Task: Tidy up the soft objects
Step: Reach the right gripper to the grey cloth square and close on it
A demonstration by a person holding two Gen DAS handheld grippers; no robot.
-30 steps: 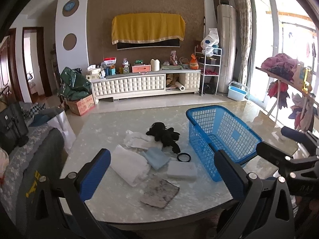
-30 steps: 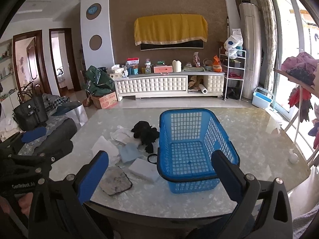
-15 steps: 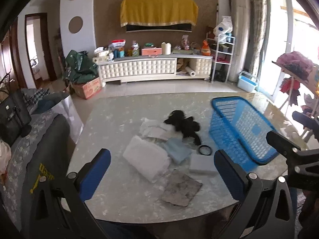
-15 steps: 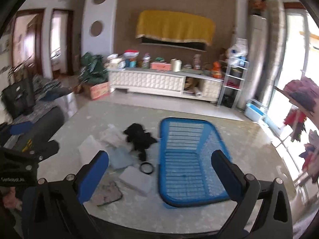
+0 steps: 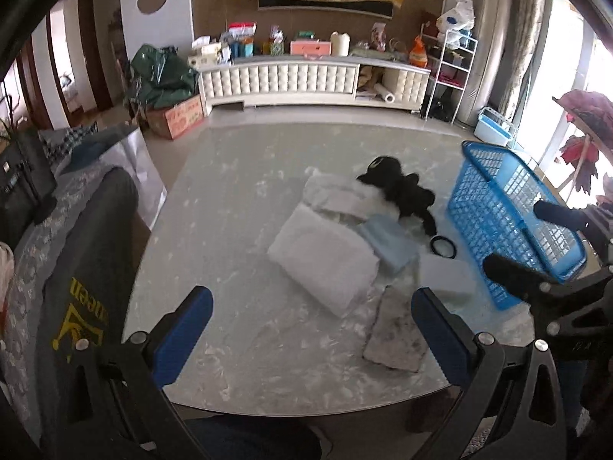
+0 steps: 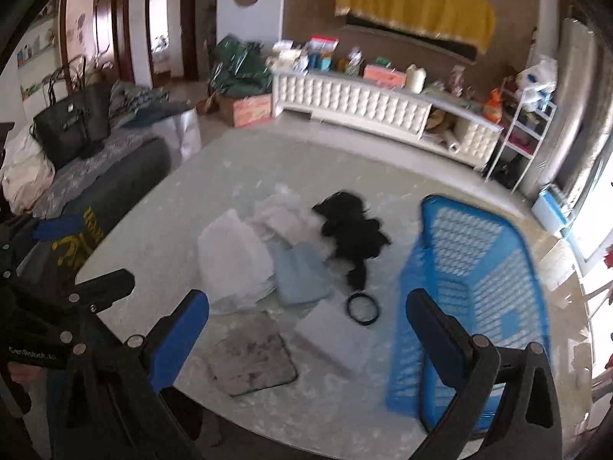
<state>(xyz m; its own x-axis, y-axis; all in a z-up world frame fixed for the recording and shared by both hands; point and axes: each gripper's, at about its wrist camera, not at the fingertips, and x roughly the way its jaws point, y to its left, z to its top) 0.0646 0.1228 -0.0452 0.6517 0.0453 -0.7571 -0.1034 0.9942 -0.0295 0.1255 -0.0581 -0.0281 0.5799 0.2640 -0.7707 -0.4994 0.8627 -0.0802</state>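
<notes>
Soft things lie in a cluster on the marble table (image 5: 230,199): a folded white cloth (image 5: 325,260), a light blue cloth (image 5: 390,243), a black plush toy (image 5: 402,188), crumpled white fabric (image 5: 337,195), a white sponge block (image 5: 446,278), a dirty grey pad (image 5: 398,337) and a black ring (image 5: 442,247). An empty blue basket (image 5: 509,218) stands to their right. My left gripper (image 5: 312,331) is open and empty above the near table edge. My right gripper (image 6: 306,339) is open and empty, over the grey pad (image 6: 254,358) and sponge (image 6: 337,335), beside the basket (image 6: 479,287).
A dark sofa (image 5: 88,268) with a handbag (image 6: 72,122) lies left of the table. A white TV cabinet (image 5: 314,80) stands across the room. A drying rack with clothes (image 5: 586,115) is at the right. The table's front edge (image 5: 306,410) is close.
Both grippers have risen and tilted down toward the table. The soft things now sit nearer the view centres. The right view has swung left. Nothing was grasped.
</notes>
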